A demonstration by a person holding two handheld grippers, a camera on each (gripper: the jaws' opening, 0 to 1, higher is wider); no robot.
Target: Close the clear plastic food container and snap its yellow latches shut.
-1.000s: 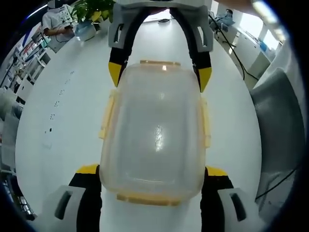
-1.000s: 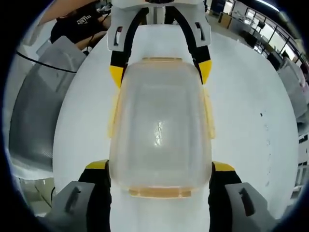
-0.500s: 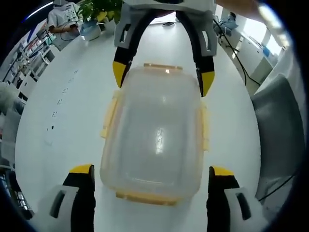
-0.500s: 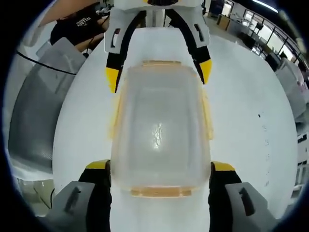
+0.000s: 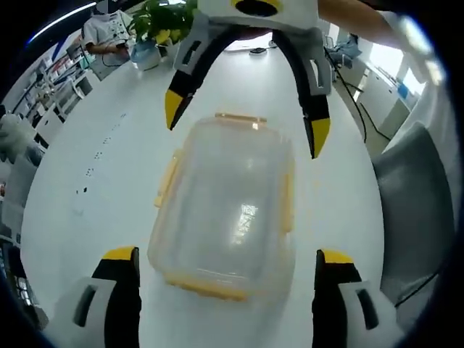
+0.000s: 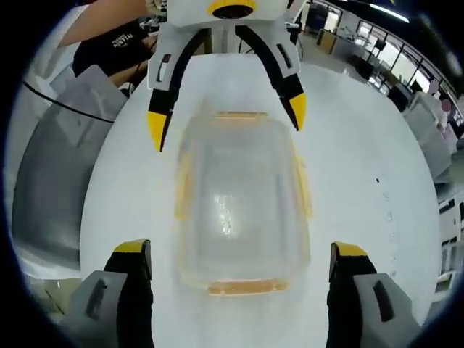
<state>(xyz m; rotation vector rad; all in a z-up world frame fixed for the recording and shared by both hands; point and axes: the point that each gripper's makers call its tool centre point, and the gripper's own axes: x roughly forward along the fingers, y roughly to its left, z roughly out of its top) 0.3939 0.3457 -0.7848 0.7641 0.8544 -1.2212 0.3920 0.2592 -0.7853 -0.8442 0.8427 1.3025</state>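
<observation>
Left gripper view, potted plant (image 5: 161, 18), closed container (image 5: 226, 210), spread left tongs (image 5: 226, 262)

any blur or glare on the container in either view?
Left gripper view: container fairly sharp, a bright glare spot on its lid, fisheye bending the table edges. Right gripper view: container smeared by motion blur, latches soft, glare fainter; the left hand-held gripper across from it stays crisp.

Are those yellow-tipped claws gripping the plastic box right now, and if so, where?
Nothing is held. The container sits on the table, and both the left hand-held gripper and the right hand-held gripper are open, jaws spread clear of its sides.
</observation>
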